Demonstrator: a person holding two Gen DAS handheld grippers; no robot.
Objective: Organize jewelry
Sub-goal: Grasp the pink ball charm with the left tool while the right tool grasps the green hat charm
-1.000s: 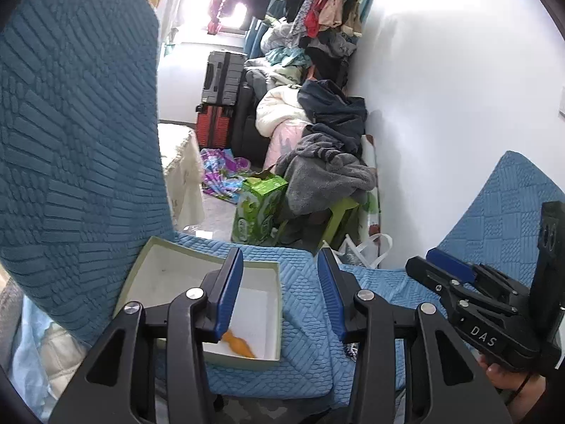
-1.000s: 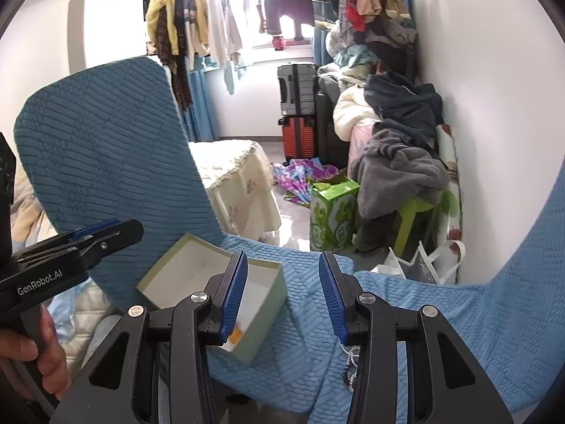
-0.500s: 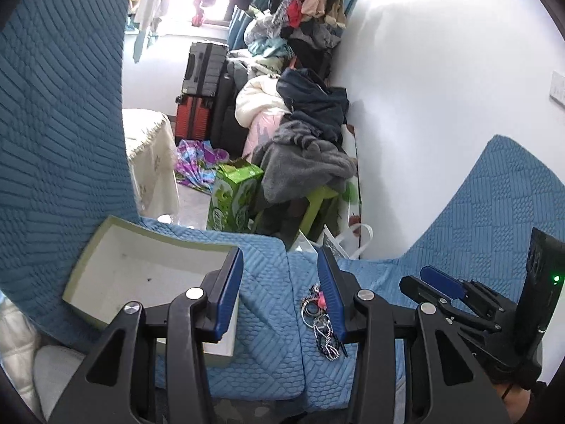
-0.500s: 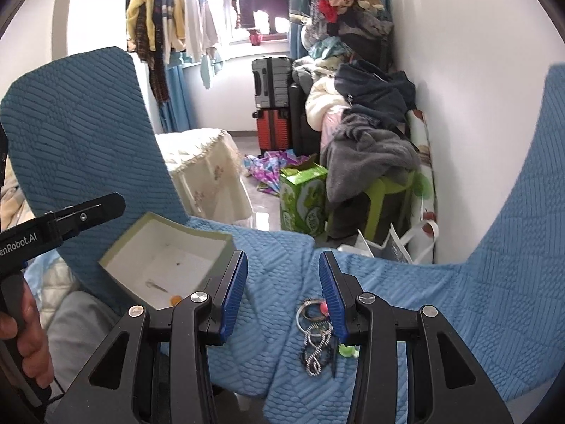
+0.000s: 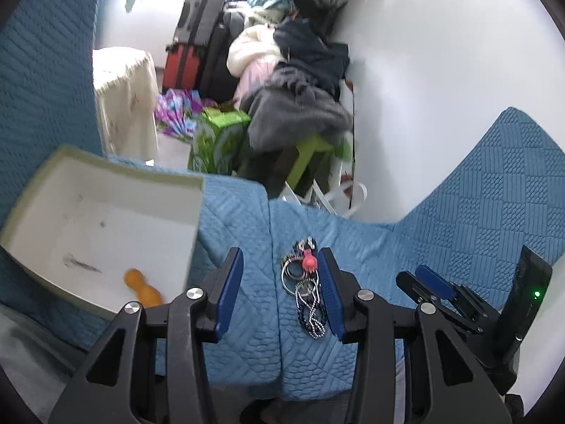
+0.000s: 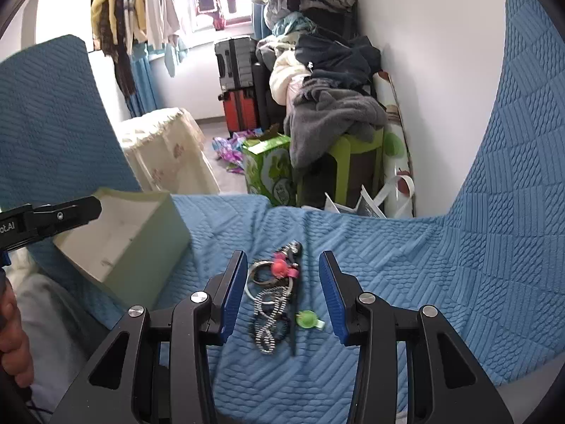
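Left gripper and right gripper: jaws apart, empty. Jewelry pile loose on blue cover. Box holds only orange piece. Sorting barely begun.

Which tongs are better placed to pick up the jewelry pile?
Probably the right tongs: open and empty, they frame the jewelry pile centrally. For the left tongs, it lies beside one finger.
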